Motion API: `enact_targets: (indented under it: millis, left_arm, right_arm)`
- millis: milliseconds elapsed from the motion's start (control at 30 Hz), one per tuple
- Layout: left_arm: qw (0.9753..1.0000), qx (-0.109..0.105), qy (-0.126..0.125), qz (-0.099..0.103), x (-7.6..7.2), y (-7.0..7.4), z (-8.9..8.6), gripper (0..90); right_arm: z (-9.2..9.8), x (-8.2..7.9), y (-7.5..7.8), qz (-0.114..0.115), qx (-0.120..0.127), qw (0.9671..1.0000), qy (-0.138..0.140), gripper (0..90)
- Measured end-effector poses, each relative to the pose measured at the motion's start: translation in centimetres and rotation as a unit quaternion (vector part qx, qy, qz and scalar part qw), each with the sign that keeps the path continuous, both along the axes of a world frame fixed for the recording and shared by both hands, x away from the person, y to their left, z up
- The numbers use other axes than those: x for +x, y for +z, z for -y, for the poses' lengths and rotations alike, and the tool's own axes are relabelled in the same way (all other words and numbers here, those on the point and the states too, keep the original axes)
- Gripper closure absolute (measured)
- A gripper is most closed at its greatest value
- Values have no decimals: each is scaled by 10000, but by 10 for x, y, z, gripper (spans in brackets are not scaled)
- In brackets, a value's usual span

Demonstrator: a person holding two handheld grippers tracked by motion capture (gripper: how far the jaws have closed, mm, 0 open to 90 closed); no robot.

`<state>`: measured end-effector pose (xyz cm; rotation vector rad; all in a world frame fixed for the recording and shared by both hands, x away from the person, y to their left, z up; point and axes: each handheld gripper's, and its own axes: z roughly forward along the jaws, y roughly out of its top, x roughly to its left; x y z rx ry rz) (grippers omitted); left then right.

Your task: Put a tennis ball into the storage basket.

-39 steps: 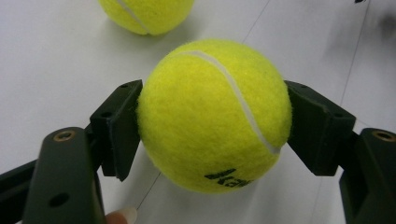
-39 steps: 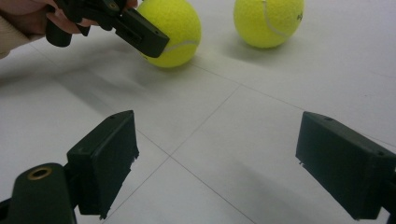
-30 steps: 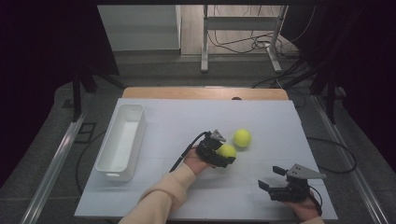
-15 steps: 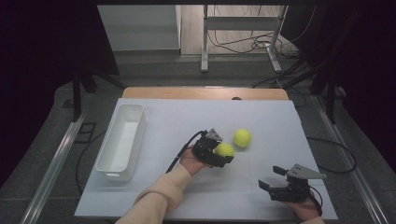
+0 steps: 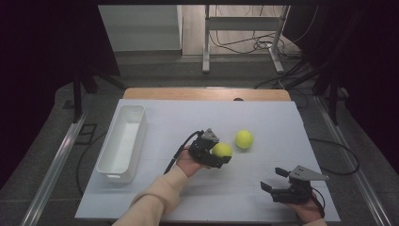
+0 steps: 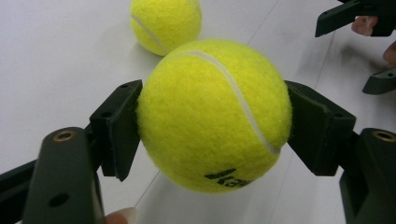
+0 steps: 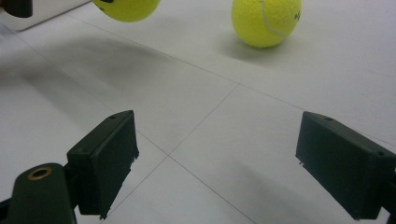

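Left gripper (image 6: 212, 116) clenched on tennis ball (image 6: 212, 114), white bin (image 5: 123, 141) off to its left; right gripper (image 7: 229, 163) released, idle.

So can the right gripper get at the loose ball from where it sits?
Probably yes: the right gripper is open, and bare table lies between it and the loose ball. The left gripper holds its own ball off to the side.

Dim, dark-edged high view, bright white table (image 5: 263, 117), soft shadows, blurred close-ups
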<state>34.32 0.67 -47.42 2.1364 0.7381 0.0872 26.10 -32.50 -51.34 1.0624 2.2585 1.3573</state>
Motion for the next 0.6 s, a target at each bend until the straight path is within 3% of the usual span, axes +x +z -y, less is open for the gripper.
enact_targets:
  millis: [167,600]
  left_arm:
    - [9998,8,-39,202,-7,7,-7,265]
    - [9996,-118,44,272,-15,14,-26,266]
  right_arm:
    - [0,0,0,0,-4,10000,-2,131]
    - [-1,0,0,-8,-64,10000,-25,131]
